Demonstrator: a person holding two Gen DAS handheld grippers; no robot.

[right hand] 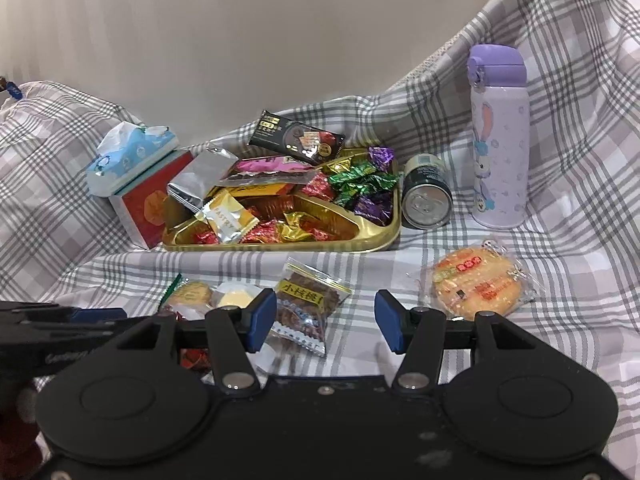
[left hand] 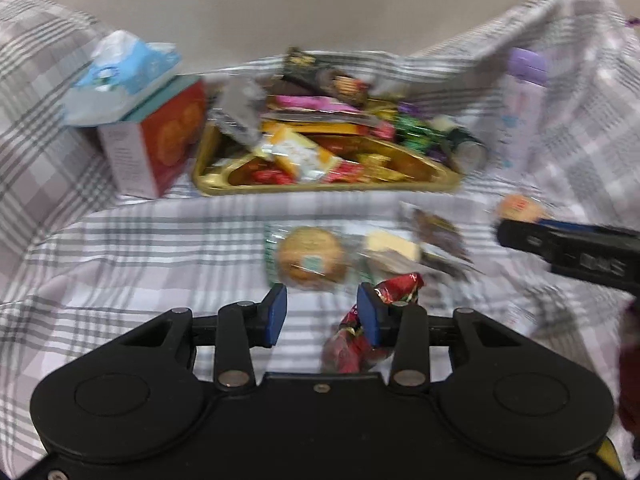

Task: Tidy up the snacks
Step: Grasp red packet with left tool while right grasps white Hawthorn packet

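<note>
Left gripper (left hand: 322, 314): spread, nothing pinched — red candy (left hand: 394, 290) touches its right finger.
Right gripper (right hand: 326, 322): spread, empty; brown snack packet (right hand: 308, 308) just ahead.
Gold tray (right hand: 372, 240): farther ahead, crowded.
Advice: centre candy between fingers, then close gently.

In the right wrist view, a white and gold wrapped pastry (right hand: 229, 216) in the gold tray (right hand: 280, 245) bears the word "PASTRY". The clear bag of brown snacks (right hand: 308, 306) on the plaid cloth carries a yellow label printed "小核桃". The round rice cracker (right hand: 478, 283) has red print too small to read. The left wrist view is too blurred for any text.
</note>
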